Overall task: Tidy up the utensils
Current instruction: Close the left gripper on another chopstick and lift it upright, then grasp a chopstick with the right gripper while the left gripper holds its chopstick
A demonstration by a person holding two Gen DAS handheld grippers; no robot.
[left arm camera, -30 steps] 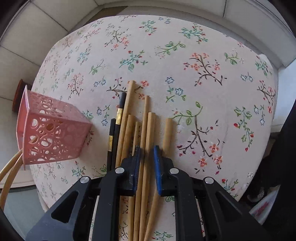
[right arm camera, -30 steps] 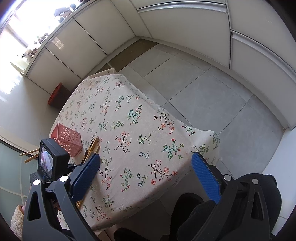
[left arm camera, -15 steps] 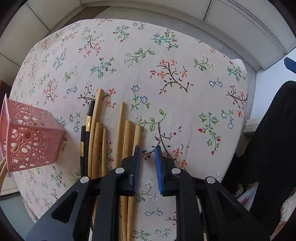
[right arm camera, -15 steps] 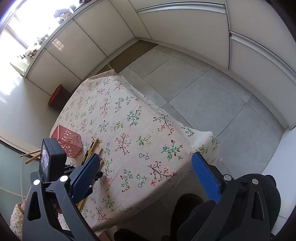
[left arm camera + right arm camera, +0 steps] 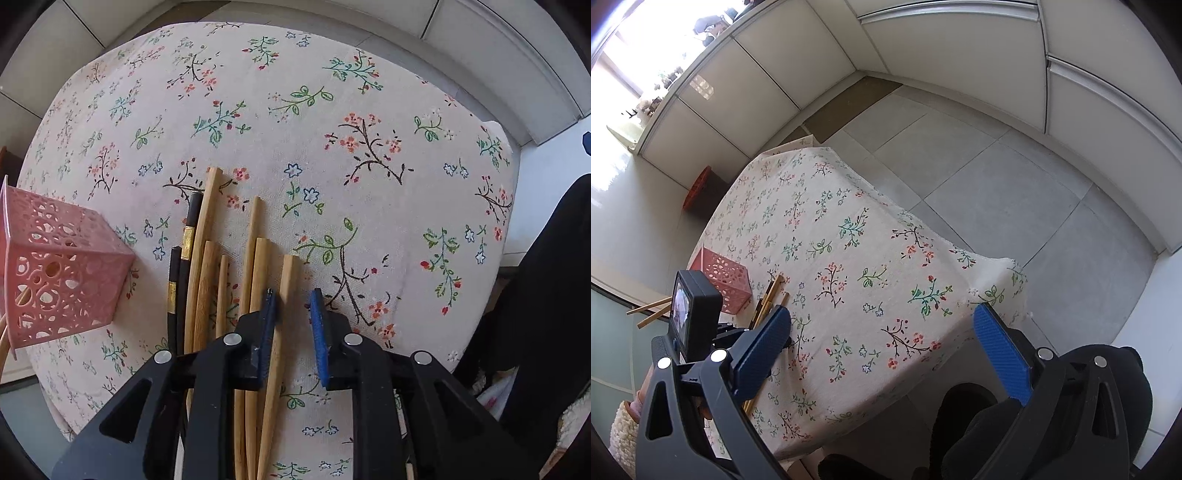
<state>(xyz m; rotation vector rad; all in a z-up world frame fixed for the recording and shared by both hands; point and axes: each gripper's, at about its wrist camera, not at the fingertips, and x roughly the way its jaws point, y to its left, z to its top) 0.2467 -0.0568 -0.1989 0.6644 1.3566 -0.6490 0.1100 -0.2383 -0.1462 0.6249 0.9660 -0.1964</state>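
Note:
Several wooden chopsticks (image 5: 255,266) and two black ones with gold bands (image 5: 188,236) lie side by side on the floral tablecloth (image 5: 332,147). My left gripper (image 5: 293,299) hovers low over them, jaws slightly apart, with the rightmost wooden chopstick (image 5: 286,280) between the pads, not clamped. A pink perforated holder (image 5: 59,273) stands at the left with chopsticks sticking out of it. In the right wrist view my right gripper (image 5: 882,339) is wide open and empty, high above the table's near edge; the holder (image 5: 722,282) and chopsticks (image 5: 768,299) show at the left.
The table's edges drop to a grey tiled floor (image 5: 997,184). White cabinets (image 5: 923,44) line the walls. A red stool (image 5: 698,188) stands beyond the far corner. The person's dark clothing (image 5: 546,295) is at the right.
My left gripper shifted back left over the chopstick row and its jaws opened a little wider, now around the rightmost wooden one. The right gripper stayed still and open.

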